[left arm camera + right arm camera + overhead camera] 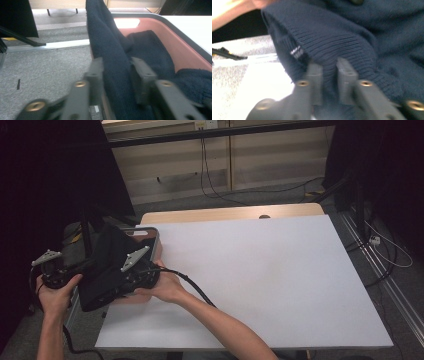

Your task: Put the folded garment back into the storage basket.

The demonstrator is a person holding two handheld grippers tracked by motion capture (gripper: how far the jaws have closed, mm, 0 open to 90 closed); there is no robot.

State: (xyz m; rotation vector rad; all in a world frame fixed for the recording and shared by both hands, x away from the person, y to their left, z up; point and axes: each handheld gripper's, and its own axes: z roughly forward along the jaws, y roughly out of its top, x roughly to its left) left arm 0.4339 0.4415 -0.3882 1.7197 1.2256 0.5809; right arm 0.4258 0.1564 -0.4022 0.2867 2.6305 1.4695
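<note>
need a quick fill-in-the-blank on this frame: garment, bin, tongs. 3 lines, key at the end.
1. Both tongs, left and right, are clamped on a dark ____ knitted garment.
2. Part of the garment lies in a ____-coloured bin.
3. The bin sits at the ____ edge of the white table in the high view.

Missing words: blue; pink; left

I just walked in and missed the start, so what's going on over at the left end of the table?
A person holds a claw in each hand and is handling a dark blue knitted garment at a pink basket by the table's left edge. The left claw pinches a fold of the knit beside the basket's rim, and the right claw is clamped on its ribbed hem. Part of the garment lies inside the basket.
</note>
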